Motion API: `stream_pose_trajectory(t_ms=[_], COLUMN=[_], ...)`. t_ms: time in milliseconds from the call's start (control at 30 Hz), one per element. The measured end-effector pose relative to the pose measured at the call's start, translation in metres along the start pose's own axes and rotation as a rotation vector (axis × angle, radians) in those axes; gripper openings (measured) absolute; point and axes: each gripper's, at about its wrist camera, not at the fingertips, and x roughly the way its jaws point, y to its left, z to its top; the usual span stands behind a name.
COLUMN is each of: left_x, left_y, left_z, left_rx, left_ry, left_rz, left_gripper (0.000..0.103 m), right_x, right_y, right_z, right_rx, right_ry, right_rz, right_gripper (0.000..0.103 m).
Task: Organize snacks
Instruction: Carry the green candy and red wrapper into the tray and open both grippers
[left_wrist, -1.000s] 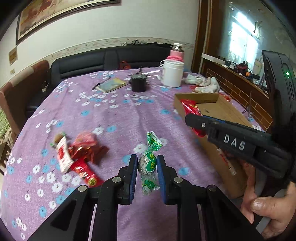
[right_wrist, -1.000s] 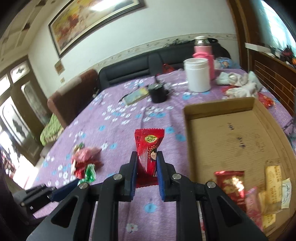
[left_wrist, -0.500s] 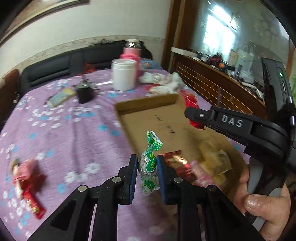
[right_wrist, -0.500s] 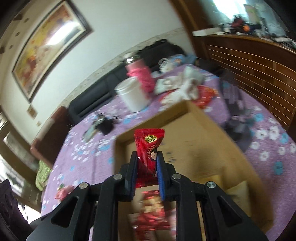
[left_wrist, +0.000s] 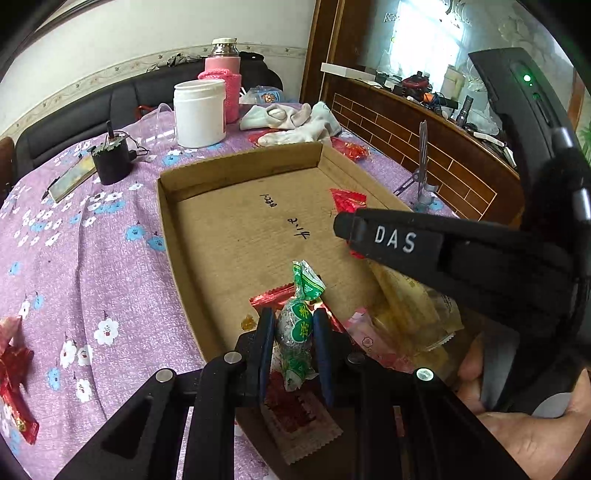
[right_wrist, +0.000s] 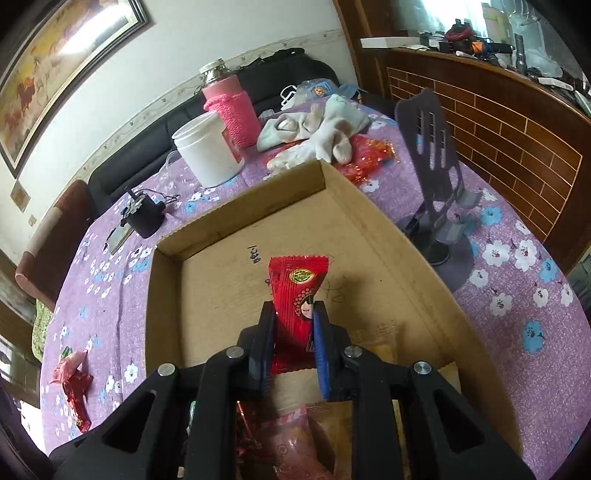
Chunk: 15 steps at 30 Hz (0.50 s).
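My left gripper (left_wrist: 294, 328) is shut on a green-and-white wrapped candy (left_wrist: 297, 325), held over the near end of a shallow cardboard box (left_wrist: 236, 173). My right gripper (right_wrist: 294, 325) is shut on a red snack packet (right_wrist: 297, 288) above the same box (right_wrist: 255, 195). The right gripper's black body also crosses the left wrist view, a hand below it. Several packets lie in the box's near end: a red one (left_wrist: 271, 297), a pink one (left_wrist: 369, 343) and a yellow one (left_wrist: 413, 310). More red wrappers (right_wrist: 75, 384) lie on the purple flowered tablecloth (left_wrist: 92, 258) to the left.
Beyond the box stand a white jar (left_wrist: 199, 109), a pink-sleeved flask (left_wrist: 223, 77), a small black pot (left_wrist: 110, 158) and a heap of white cloth (left_wrist: 295, 122). A grey phone stand (right_wrist: 436, 173) stands right of the box. A wooden ledge runs along the right side.
Both grippers swung from the open tablecloth to over the cardboard box, each still holding its snack. The loose wrappers on the cloth now sit far left.
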Motion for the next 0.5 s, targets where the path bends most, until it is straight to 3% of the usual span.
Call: stream_pose_trajectory(t_ms=[233, 300, 367, 500], left_x=[0.0, 0.0, 0.0, -0.001], left_y=[0.001, 0.001, 0.002, 0.003], left_z=[0.001, 0.0, 0.0, 0.001], left_rx=[-0.002, -0.007, -0.01, -0.019], left_ry=[-0.004, -0.007, -0.005, -0.002], left_rz=[-0.004, -0.004, -0.005, -0.013], left_gripper=[0.021, 0.021, 0.021, 0.021], right_x=[0.0, -0.001, -0.003, -0.01], right_y=[0.001, 0.001, 0.001, 0.004], right_z=[0.0, -0.001, 0.0, 0.0], right_rx=[-0.003, 0.0, 0.002, -0.005], right_ry=[0.013, 0.009, 0.005, -0.023], right_rz=[-0.005, -0.005, -0.002, 0.003], right_gripper=[0.019, 0.021, 0.031, 0.033])
